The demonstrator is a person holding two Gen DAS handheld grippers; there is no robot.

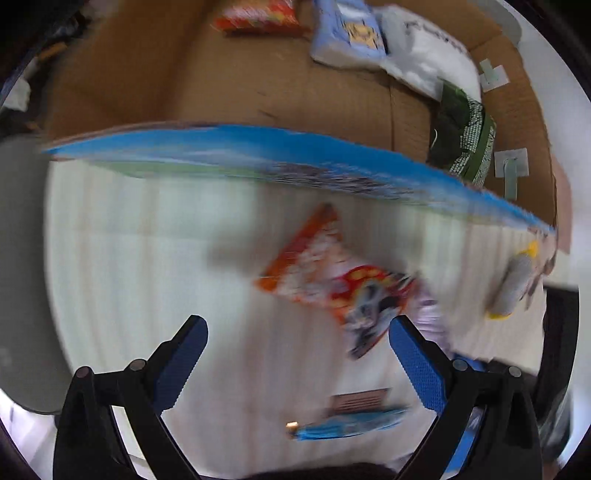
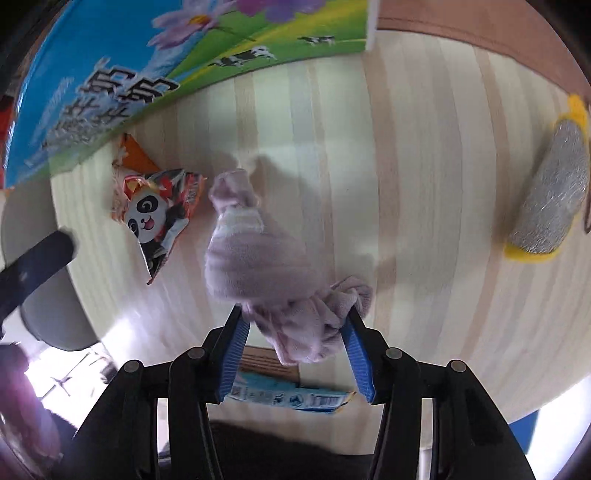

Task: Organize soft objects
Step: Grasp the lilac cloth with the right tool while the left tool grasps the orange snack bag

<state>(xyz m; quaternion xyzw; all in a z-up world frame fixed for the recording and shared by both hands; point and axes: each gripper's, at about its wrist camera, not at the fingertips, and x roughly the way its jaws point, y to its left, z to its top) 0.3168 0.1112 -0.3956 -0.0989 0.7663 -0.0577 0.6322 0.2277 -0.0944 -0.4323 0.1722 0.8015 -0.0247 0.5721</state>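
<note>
My right gripper [image 2: 295, 317] is shut on a pale purple fluffy cloth [image 2: 258, 258] and holds it above the light wood table [image 2: 406, 184]. My left gripper [image 1: 297, 332] is open and empty, hovering over the table near an orange panda snack packet [image 1: 332, 284], which also shows in the right wrist view [image 2: 155, 206]. A cardboard box [image 1: 221, 85] with a blue printed flap [image 1: 295, 166] lies beyond it and holds a red packet [image 1: 258, 16], a blue-white packet [image 1: 351, 33], a white pillow pack [image 1: 428, 55] and a green packet [image 1: 465, 136]. The left view is blurred.
A grey scrub sponge with yellow edge [image 2: 550, 199] lies at the table's right; it also shows in the left wrist view [image 1: 513, 284]. A blue wrapper [image 2: 295, 398] and a brown card [image 1: 360, 400] lie near the front edge. The box's printed side [image 2: 110, 81] stands left.
</note>
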